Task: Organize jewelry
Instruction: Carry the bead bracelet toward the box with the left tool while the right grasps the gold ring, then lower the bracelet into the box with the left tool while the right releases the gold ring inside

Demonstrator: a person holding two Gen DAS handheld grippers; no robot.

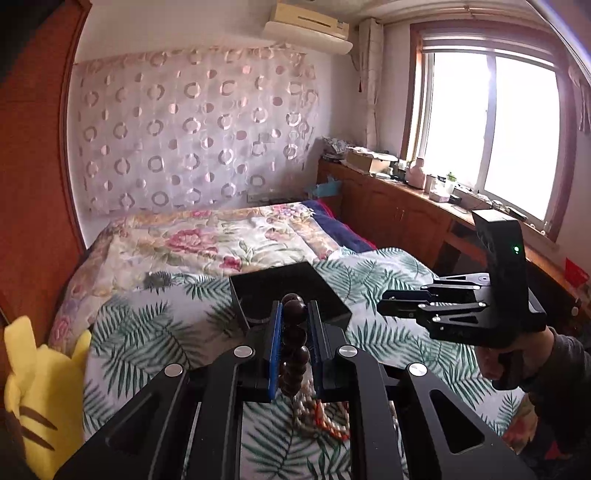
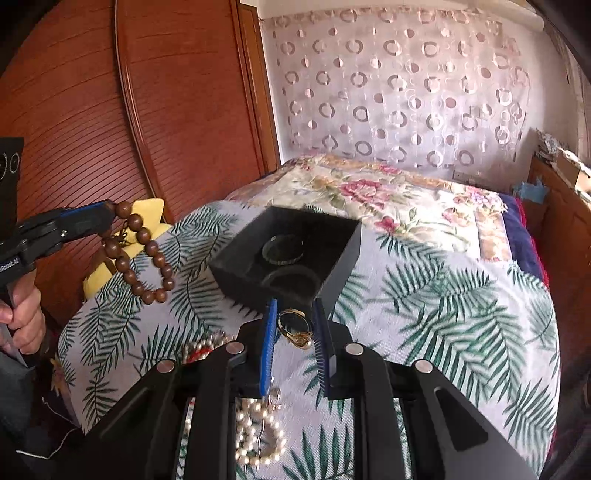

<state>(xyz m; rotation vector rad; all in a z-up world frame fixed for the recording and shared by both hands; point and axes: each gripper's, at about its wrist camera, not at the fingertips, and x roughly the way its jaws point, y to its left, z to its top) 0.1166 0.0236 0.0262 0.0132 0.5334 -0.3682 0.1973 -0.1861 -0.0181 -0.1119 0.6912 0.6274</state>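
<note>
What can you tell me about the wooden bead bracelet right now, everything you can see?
The wooden bead bracelet is a closed loop of round, glossy brown beads, looking like polished wood. The left gripper is shut on its upper beads, so the loop hangs free in the air, above the palm-print bedspread and left of the open black box. In the left wrist view the beads sit stacked between the blue pads. Nothing else touches it.

Palm-leaf bedspread [image 1: 155,332] covers bed. Floral quilt [image 1: 207,240] at far end. Yellow plush toy [image 1: 40,391] at bed's left edge. Circle-patterned curtain [image 1: 192,133] on wall. Air conditioner [image 1: 306,29] above. Window [image 1: 491,129] right; cluttered wooden sill cabinet [image 1: 391,206] below.
</note>
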